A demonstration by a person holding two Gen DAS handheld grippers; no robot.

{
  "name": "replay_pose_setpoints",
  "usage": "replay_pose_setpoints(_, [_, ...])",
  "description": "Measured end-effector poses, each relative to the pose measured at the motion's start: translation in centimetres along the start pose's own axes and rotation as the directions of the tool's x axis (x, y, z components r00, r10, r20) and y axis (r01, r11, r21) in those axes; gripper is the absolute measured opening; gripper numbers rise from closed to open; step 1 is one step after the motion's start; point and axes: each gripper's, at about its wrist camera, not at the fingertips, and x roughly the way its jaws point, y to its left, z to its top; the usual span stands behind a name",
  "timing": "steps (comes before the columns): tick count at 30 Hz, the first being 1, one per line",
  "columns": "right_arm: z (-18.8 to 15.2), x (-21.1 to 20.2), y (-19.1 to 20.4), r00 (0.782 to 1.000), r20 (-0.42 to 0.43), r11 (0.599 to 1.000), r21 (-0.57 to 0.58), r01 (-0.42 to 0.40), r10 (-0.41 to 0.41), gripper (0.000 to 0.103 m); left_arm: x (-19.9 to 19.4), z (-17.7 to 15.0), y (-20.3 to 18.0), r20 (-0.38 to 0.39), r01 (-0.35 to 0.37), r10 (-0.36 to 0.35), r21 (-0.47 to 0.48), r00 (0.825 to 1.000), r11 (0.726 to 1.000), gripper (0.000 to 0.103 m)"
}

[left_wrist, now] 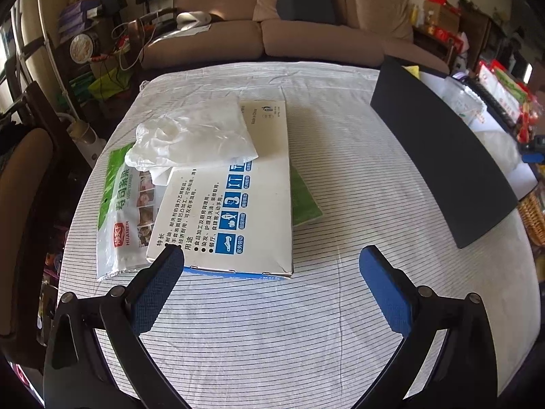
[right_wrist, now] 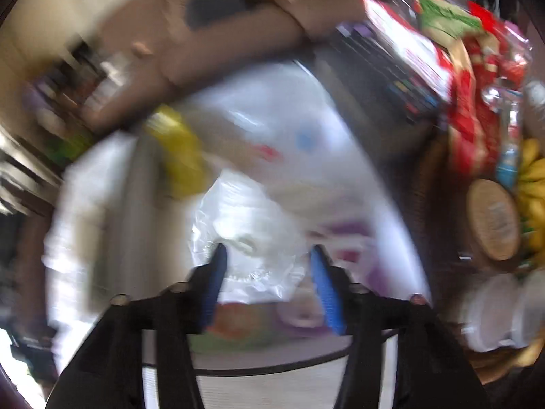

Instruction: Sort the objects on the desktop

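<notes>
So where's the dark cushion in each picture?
Left wrist view: the cushion is at the top centre, leaning on the sofa's back.
Right wrist view: the cushion is a blurred dark patch near the top, left of centre.
Shared landmark: the brown sofa behind the table.

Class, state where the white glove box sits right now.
In the left wrist view, the glove box lies left of centre on the striped cloth, atop the seaweed packet.

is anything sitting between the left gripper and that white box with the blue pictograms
Nothing visible does. The left gripper hangs open just short of the white box, with only bare striped tablecloth between them. A crumpled white plastic bag lies on the box's far end, away from the near edge.
</notes>
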Motion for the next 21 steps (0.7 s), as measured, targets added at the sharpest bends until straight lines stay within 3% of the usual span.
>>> replay_pose_setpoints(2, [0.0, 0.2, -0.2, 0.998, -0.001, 0.997, -0.044, 0.067, -0.067, 0.056, 0.1, 0.0, -0.1, -0.003, 0.000, 0.000, 0.005, 1.000, 1.000, 0.103])
replay_pose_setpoints(5, [0.2, -1.8, 1.0, 0.993, 0.071, 0.984, -0.147, 0.104, -0.095, 0.061, 0.2, 0.1, 0.2, 0.000, -0.010, 0.010, 0.002, 1.000, 1.000, 0.103])
replay_pose_setpoints(9, [-0.3, -4.1, 4.4, 0.989, 0.140, 0.964, -0.253, 0.084, -0.049, 0.061, 0.2, 0.2, 1.6, 0.003, -0.029, 0.029, -0.045, 1.000, 0.999, 0.103])
replay_pose_setpoints(12, [-0.5, -5.2, 8.7, 0.983, 0.184, 0.943, -0.331, 0.046, 0.017, 0.061, -0.2, 0.4, 3.0, 0.017, -0.045, 0.047, -0.071, 0.999, 0.996, 0.103])
replay_pose_setpoints(17, [-2.0, -5.6, 14.4, 0.972, 0.179, 0.911, -0.407, -0.069, 0.153, 0.065, -0.5, 0.9, 7.1, 0.052, -0.080, 0.090, -0.178, 0.995, 0.981, 0.103])
replay_pose_setpoints(21, [-4.2, -6.2, 19.3, 0.946, 0.156, 0.871, -0.455, -0.186, 0.284, 0.070, 1.2, 2.0, 9.5, 0.073, -0.070, 0.089, -0.234, 0.993, 0.970, 0.103])
